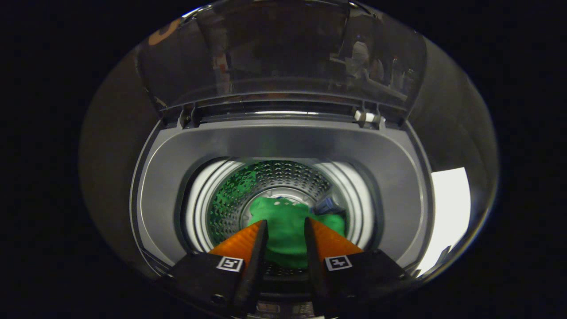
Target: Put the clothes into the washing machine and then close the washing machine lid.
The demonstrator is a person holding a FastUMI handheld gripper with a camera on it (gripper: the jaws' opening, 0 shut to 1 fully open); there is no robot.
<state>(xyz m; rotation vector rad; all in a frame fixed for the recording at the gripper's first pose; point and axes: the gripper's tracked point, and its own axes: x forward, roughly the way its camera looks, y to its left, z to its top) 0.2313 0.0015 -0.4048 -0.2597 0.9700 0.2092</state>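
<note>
Dark booth walls stand all around one gray washing machine [283,141]. Its one clear lid [283,57] stands up, wide open, at the back. One green piece of clothing [283,226] lies down in the shiny drum [234,195], with something small and dark just beside it. The gripper [285,228] hangs above the hole, its fingers a little apart and holding nothing. So the clothes look to be in. Closing the lid is left.

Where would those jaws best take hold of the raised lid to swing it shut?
Likely by the lid's free top edge, farthest from the hinges at its base, coming from the front over the drum. It stands upright behind the opening, so pulling that edge forward and down should close it. The gripper is open, with the green garment beyond its tips.
</note>
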